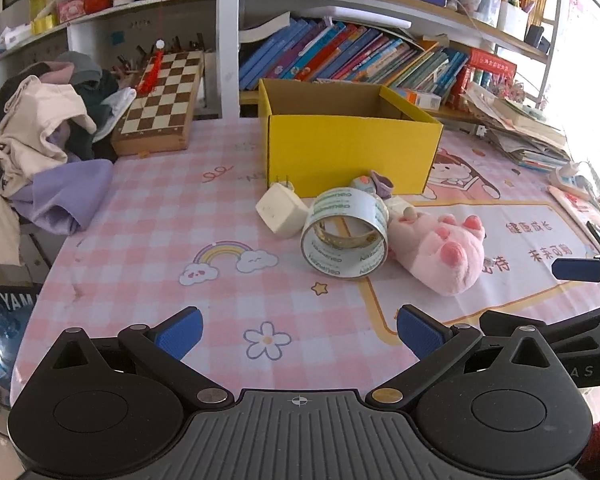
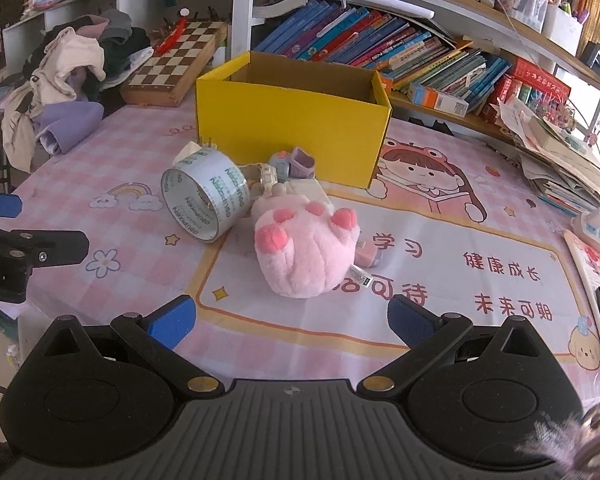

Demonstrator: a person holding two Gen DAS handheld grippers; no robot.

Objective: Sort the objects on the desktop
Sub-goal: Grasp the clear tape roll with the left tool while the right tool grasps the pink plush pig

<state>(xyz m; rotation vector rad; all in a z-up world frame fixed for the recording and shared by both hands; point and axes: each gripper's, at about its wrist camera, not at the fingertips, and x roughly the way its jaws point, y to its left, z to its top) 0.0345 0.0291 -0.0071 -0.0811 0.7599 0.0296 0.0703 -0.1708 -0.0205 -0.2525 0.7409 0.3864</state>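
The pink checked table (image 1: pixel 160 240) bears a yellow box (image 1: pixel 348 152), tape roll (image 1: pixel 346 236), plush toy (image 1: pixel 440 252), charger (image 1: pixel 282 210) and chessboard (image 1: pixel 160 100).

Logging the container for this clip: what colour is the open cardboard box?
Bright yellow outside, plain brown cardboard inside: the box shows best in the right wrist view.

Ahead and to the left: chessboard (image 1: pixel 162 100) tilted against the shelf, clothes (image 1: pixel 40 136) heaped beside it (purple piece lowest). Straight ahead, behind: leaning books (image 1: pixel 352 56) on the shelf. Far right: papers (image 1: pixel 524 128) stacked loosely. Underneath: pink checked tablecloth (image 1: pixel 160 216).
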